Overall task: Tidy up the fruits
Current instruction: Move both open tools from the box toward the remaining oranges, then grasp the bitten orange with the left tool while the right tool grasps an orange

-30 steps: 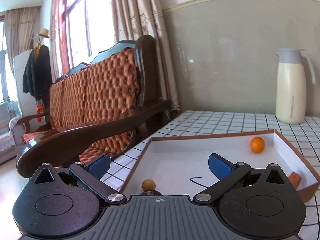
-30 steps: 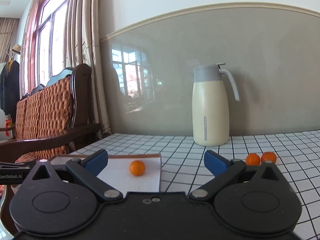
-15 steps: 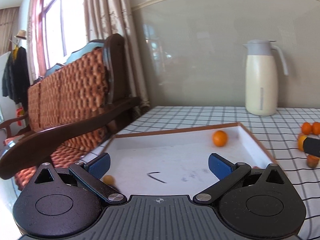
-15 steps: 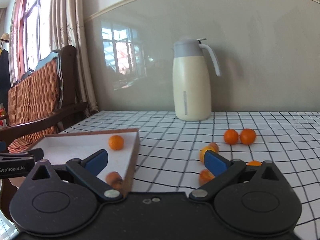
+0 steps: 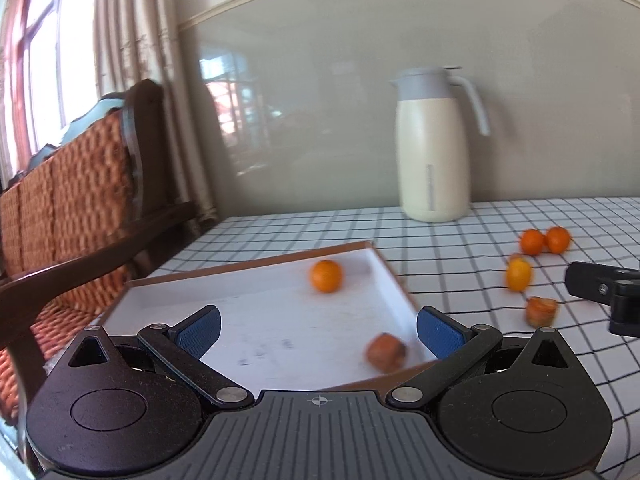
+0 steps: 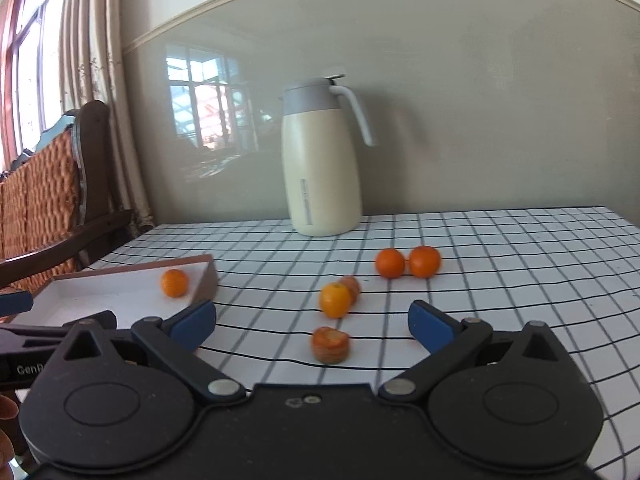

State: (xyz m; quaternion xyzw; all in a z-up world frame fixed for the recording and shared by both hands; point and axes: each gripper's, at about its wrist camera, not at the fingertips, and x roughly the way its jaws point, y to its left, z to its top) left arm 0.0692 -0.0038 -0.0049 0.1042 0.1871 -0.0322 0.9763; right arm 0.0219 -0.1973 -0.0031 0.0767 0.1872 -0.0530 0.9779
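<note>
A white tray with a brown rim (image 5: 248, 304) sits at the table's left end, holding an orange (image 5: 326, 276) and a brownish fruit (image 5: 385, 353). It also shows in the right wrist view (image 6: 120, 292) with the orange (image 6: 174, 283). On the checked cloth lie two oranges (image 6: 390, 263) (image 6: 425, 261), a yellow-orange fruit (image 6: 335, 300), a brownish fruit behind it (image 6: 352, 286) and a flat brownish fruit (image 6: 330, 345). My left gripper (image 5: 319, 330) is open and empty over the tray. My right gripper (image 6: 312, 325) is open and empty just short of the flat fruit.
A cream thermos jug (image 6: 320, 160) stands at the back by the wall. A wooden sofa with orange cushions (image 5: 72, 200) is left of the table. The right gripper's body (image 5: 608, 292) shows at the right edge of the left wrist view.
Both grippers have swung to the right. The loose fruits on the cloth have come into view and the tray has shifted left in both views. Both grippers stay open.
</note>
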